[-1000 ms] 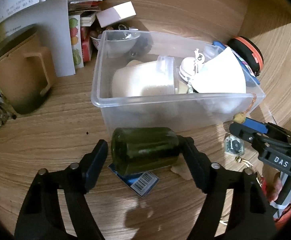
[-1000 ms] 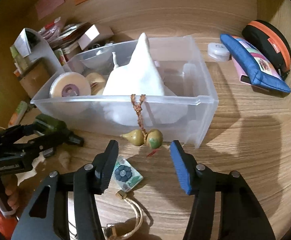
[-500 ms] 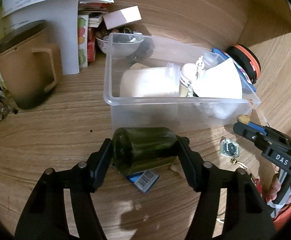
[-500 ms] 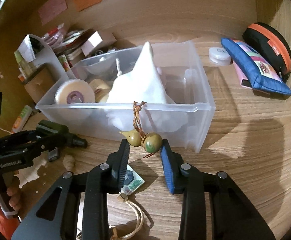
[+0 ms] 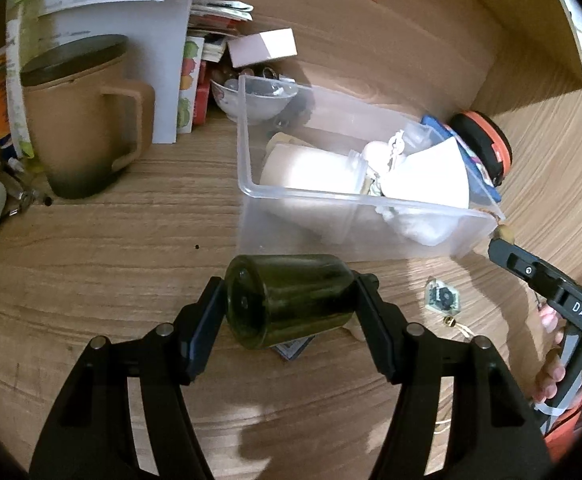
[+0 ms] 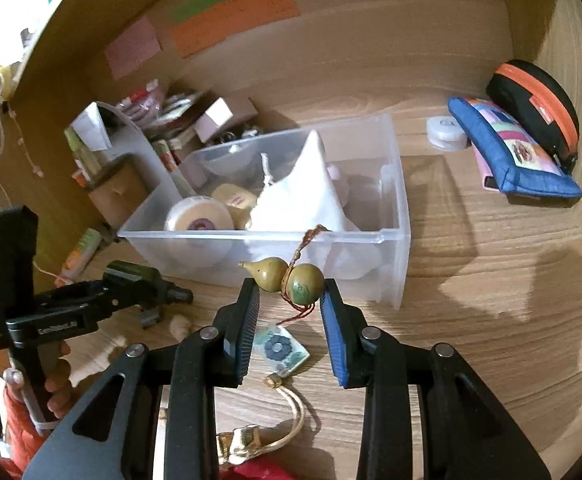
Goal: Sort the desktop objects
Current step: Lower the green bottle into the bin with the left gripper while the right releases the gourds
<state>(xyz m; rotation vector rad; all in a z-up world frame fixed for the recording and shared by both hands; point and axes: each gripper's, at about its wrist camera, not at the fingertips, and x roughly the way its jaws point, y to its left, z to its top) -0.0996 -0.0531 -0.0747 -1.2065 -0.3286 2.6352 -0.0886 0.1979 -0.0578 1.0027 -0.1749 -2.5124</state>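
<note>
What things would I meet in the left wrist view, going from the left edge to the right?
Brown mug → dark green bottle in the left gripper → small patterned charm → right gripper.

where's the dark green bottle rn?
The dark green bottle lies sideways, clamped in the left gripper, low centre of the left wrist view, above the desk just in front of the clear plastic bin.
</note>
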